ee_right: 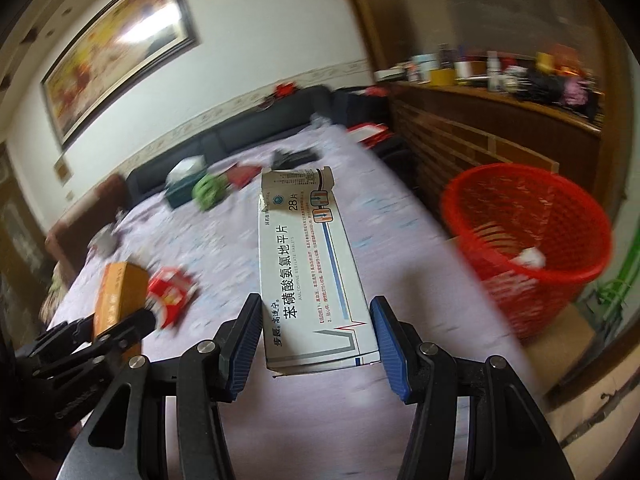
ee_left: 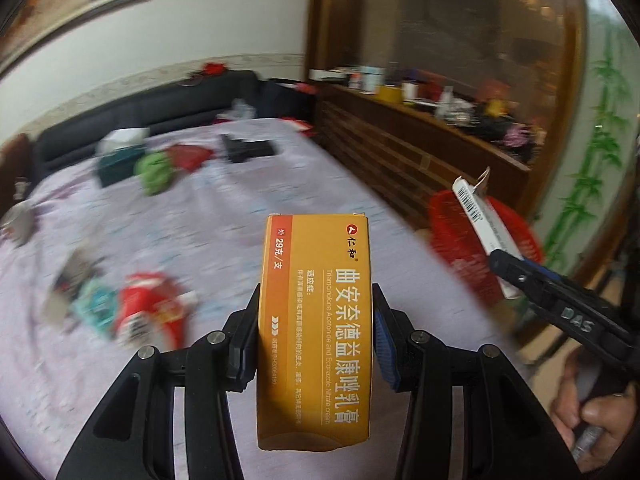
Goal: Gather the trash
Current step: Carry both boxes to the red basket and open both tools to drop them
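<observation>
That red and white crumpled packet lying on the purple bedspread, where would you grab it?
Grip the red and white crumpled packet across its narrow middle, coming from above: it lies flat on the purple bedspread, so only its top is exposed.

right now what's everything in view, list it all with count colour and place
orange box: 1, orange, held in left gripper
white box: 1, white and blue, held in right gripper
basket: 1, red, right of bed
bed: 1, lilac sheet, centre
red pack: 1, red, on bed, near left
teal box: 1, teal, far on bed
green thing: 1, green, beside teal box
picture: 1, dark frame, on wall
shelf: 1, wooden, cluttered, behind basket
left gripper: black, shut on orange box
right gripper: black, shut on white box
hand: 1, lower right of left view
</observation>
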Action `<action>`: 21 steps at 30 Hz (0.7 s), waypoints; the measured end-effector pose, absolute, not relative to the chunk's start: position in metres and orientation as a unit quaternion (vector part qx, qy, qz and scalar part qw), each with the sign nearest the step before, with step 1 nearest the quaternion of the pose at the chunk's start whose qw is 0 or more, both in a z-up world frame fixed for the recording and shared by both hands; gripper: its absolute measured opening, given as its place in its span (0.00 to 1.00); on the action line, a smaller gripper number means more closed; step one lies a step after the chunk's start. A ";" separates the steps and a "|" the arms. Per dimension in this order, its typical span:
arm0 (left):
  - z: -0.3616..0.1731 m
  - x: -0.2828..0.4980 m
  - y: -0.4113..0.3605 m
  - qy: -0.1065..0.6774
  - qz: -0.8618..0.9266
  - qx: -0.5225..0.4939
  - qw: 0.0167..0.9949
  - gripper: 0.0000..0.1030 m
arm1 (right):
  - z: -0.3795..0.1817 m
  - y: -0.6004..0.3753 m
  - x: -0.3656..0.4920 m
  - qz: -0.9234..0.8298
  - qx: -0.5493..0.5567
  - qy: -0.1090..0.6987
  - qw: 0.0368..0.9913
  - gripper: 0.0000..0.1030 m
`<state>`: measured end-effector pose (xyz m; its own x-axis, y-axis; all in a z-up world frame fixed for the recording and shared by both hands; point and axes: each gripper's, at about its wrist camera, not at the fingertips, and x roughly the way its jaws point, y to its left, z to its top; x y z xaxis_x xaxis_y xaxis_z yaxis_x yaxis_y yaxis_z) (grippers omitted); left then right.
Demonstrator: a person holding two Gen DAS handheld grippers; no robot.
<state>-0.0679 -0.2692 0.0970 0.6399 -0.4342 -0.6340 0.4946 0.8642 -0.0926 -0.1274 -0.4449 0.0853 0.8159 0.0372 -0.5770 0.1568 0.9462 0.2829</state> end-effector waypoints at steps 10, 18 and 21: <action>0.103 -0.038 -0.406 0.363 -0.369 0.042 0.855 0.45 | 0.103 -0.586 -0.140 -0.124 0.216 0.296 0.922 0.58; 0.084 -0.007 -0.479 0.387 -0.407 0.031 0.827 0.66 | 0.094 -0.654 -0.122 -0.130 0.280 0.306 0.901 0.58; 0.083 -0.006 -0.472 0.394 -0.407 0.017 0.824 0.67 | 0.087 -0.666 -0.111 -0.140 0.289 0.307 0.896 0.59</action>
<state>-0.0059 -0.4720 0.0830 0.3582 -0.6582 -0.6622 0.6843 0.6676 -0.2934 -0.1110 -0.6663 0.0870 0.7723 -0.0740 -0.6309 0.4283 0.7942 0.4312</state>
